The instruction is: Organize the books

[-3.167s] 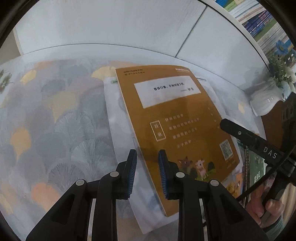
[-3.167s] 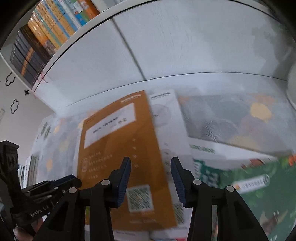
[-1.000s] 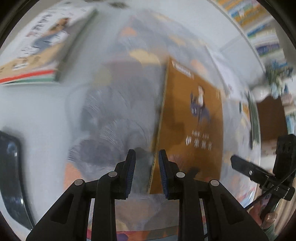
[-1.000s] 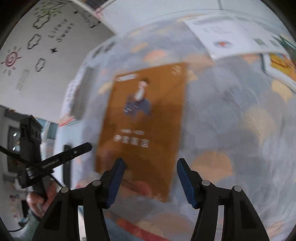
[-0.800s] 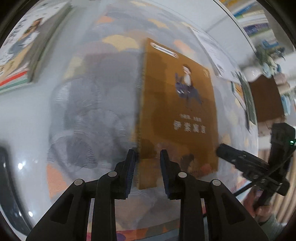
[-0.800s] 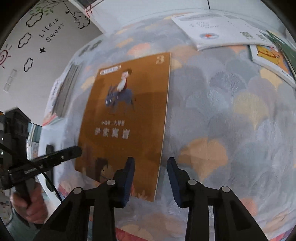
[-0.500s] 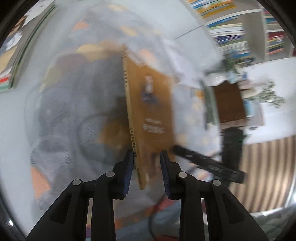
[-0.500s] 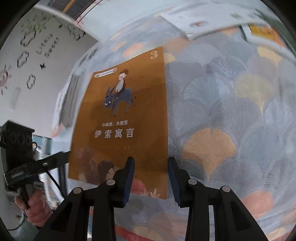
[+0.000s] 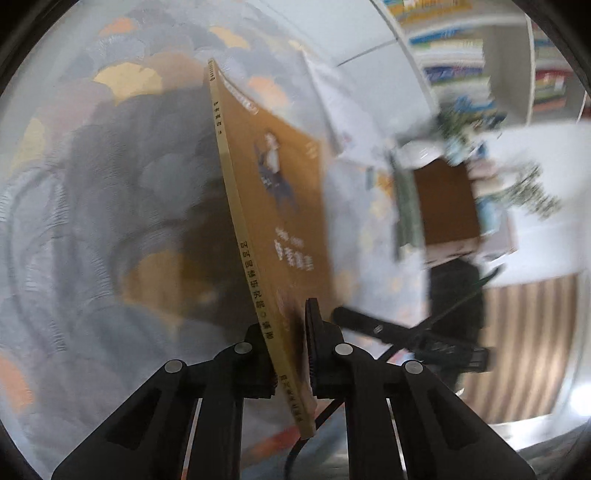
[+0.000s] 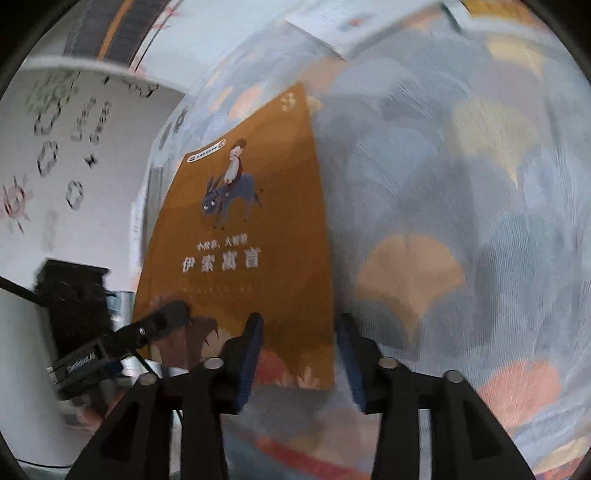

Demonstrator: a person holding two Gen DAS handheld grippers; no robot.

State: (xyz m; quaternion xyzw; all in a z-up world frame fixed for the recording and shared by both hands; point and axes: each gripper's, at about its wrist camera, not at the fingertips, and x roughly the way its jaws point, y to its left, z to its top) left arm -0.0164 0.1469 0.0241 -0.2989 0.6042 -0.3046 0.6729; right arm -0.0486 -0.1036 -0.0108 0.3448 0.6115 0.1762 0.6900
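An orange-brown book (image 9: 284, 206) with a rider on a donkey on its cover stands tilted up on edge over the patterned tablecloth (image 9: 110, 184). My left gripper (image 9: 286, 332) is shut on its spine near the lower end. In the right wrist view the cover (image 10: 243, 229) faces me, and the left gripper's fingertip (image 10: 166, 319) touches its lower left. My right gripper (image 10: 299, 325) is opening. The book's lower right corner shows between its fingers, and the pads do not press on it. The right gripper's finger (image 9: 354, 317) shows in the left wrist view, behind the book.
A white book (image 10: 332, 26) lies at the far side of the tablecloth (image 10: 461, 177). A brown box (image 9: 443, 203) with a plant beside it and a bookshelf (image 9: 461, 55) stand beyond. A stack of books (image 10: 144, 206) lies behind the held book.
The book lay flat a second ago; my left gripper has closed on its spine and tipped it up on edge. My right gripper narrowed at the book's lower edge, then widened again.
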